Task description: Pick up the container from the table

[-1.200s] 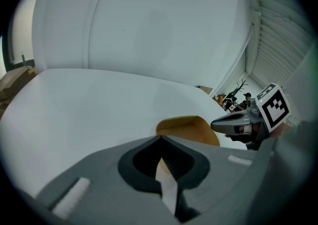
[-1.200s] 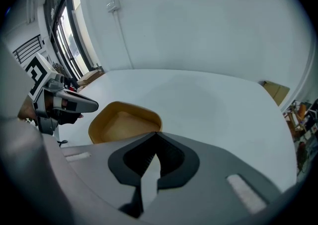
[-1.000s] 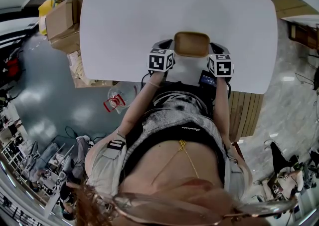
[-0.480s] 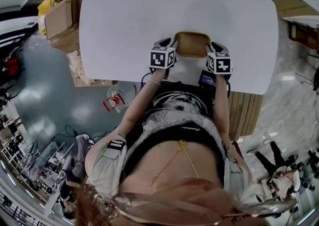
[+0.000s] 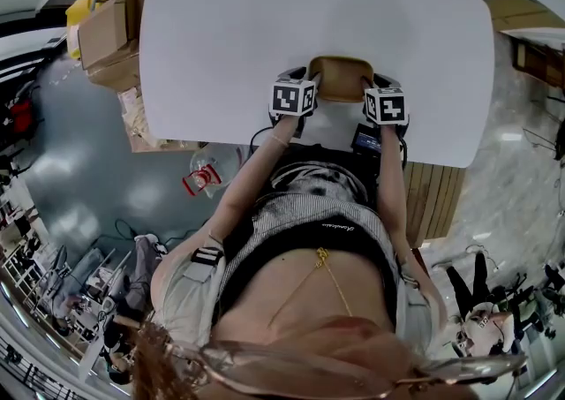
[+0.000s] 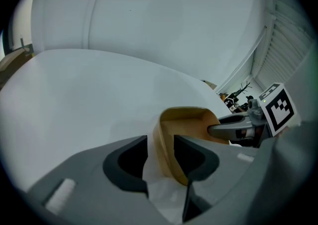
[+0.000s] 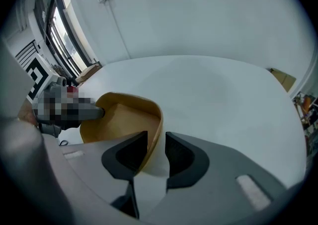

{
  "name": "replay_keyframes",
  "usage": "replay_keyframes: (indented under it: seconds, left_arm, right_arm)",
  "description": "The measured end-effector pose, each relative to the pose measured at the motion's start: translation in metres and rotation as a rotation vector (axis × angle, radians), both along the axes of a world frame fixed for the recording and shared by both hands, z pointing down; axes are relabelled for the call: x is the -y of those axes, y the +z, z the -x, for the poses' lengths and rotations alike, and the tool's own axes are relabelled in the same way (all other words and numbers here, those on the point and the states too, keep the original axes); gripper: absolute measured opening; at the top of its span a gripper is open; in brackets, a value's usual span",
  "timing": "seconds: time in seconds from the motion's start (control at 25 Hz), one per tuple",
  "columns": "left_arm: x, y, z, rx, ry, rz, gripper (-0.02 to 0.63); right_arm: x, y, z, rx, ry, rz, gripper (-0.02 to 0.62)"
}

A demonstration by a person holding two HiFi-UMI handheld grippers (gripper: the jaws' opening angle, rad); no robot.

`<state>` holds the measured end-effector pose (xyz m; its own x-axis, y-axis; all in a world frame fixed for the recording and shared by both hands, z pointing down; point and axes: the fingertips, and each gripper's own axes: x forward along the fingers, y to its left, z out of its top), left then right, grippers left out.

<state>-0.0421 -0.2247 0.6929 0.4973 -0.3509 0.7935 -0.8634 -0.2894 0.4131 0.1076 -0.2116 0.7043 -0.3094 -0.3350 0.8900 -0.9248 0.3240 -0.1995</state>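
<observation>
A shallow container (image 5: 340, 76), tan inside and white outside, rests near the front edge of the white table (image 5: 265, 18). My left gripper (image 5: 306, 82) is at its left rim and my right gripper (image 5: 374, 86) at its right rim. In the left gripper view the container's wall (image 6: 185, 124) stands between my open left gripper's (image 6: 160, 142) jaws, with a gap on the outer side. In the right gripper view the rim (image 7: 126, 117) lies between my right gripper's (image 7: 156, 137) jaws, which have just been opening and stand wide.
Cardboard boxes (image 5: 110, 32) and a yellow object (image 5: 86, 8) sit on the floor beyond the table's left end. A clear plastic item (image 5: 207, 177) lies by the person's left side. A wooden slatted panel (image 5: 433, 200) stands at the right.
Both grippers have moved forward and down, closing in on the container's two side rims. The container stays on the table.
</observation>
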Motion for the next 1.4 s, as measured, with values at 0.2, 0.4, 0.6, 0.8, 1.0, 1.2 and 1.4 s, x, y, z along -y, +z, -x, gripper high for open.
replay_keyframes:
  seconds: [0.2,0.4,0.6,0.8,1.0,1.2,1.4]
  left_arm:
    - [-0.002,0.01,-0.001,0.011,0.001,0.022,0.161]
    - [0.0,0.01,0.0,0.032,-0.011,0.013,0.128]
    - [-0.002,0.012,0.0,0.046,-0.01,0.007,0.058]
    - [0.0,0.014,-0.002,0.044,-0.001,-0.022,0.06]
    - [0.001,0.009,0.001,0.078,0.016,-0.069,0.062]
    - [0.002,0.01,0.002,0.085,0.026,-0.086,0.064]
    - [0.003,0.009,0.001,0.087,0.034,-0.093,0.064]
  right_arm:
    - [0.003,0.004,-0.001,-0.011,0.007,0.016,0.12]
    - [0.006,0.002,0.001,0.008,0.005,0.009,0.098]
    - [0.005,0.006,0.007,0.005,-0.005,0.008,0.095]
    - [0.007,0.005,0.005,0.007,0.002,0.003,0.1]
    - [0.007,0.006,0.007,0.004,0.002,-0.002,0.1]
    - [0.008,0.008,0.008,0.015,-0.006,-0.011,0.101]
    - [0.009,0.006,0.007,0.009,-0.015,-0.004,0.101]
